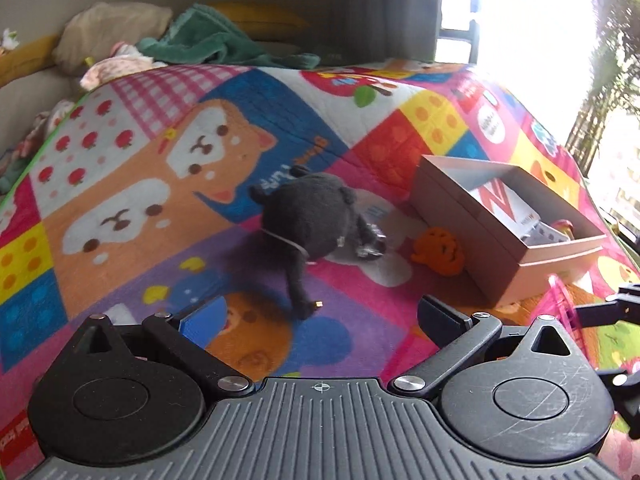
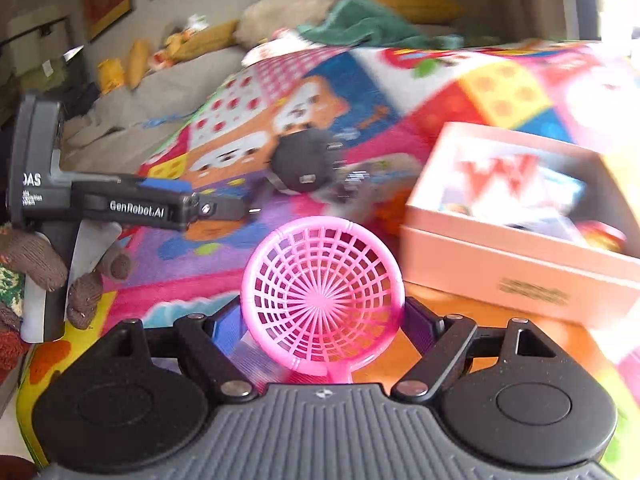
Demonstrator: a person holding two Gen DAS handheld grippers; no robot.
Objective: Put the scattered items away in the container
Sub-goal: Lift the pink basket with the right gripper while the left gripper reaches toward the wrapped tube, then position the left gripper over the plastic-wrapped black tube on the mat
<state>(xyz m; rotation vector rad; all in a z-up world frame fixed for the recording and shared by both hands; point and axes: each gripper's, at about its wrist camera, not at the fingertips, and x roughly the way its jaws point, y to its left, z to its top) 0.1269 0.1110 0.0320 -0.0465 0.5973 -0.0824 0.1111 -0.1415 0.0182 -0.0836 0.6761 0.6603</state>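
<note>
My right gripper point(image 2: 322, 322) is shut on a pink plastic basket point(image 2: 324, 292), its mesh bowl tilted toward the camera between the pads. Just right of it sits the open pinkish box point(image 2: 500, 280), holding a red-and-white card point(image 2: 496, 176) and other small items. My left gripper point(image 1: 324, 318) is open and empty above the quilt. A black plush toy point(image 1: 308, 216) lies ahead of it, with an orange toy point(image 1: 438, 252) by the box point(image 1: 472, 220). The basket's edge point(image 1: 562, 304) shows at the right of the left wrist view. The plush point(image 2: 304, 164) is blurred in the right wrist view.
Everything lies on a colourful cartoon quilt point(image 1: 160, 184). A green blanket point(image 1: 208, 40), pillows and cloths are piled at its far end. The person's brown-gloved hand point(image 2: 44, 268) holds the left gripper's handle at the left. A bright window point(image 1: 540, 20) is at the far right.
</note>
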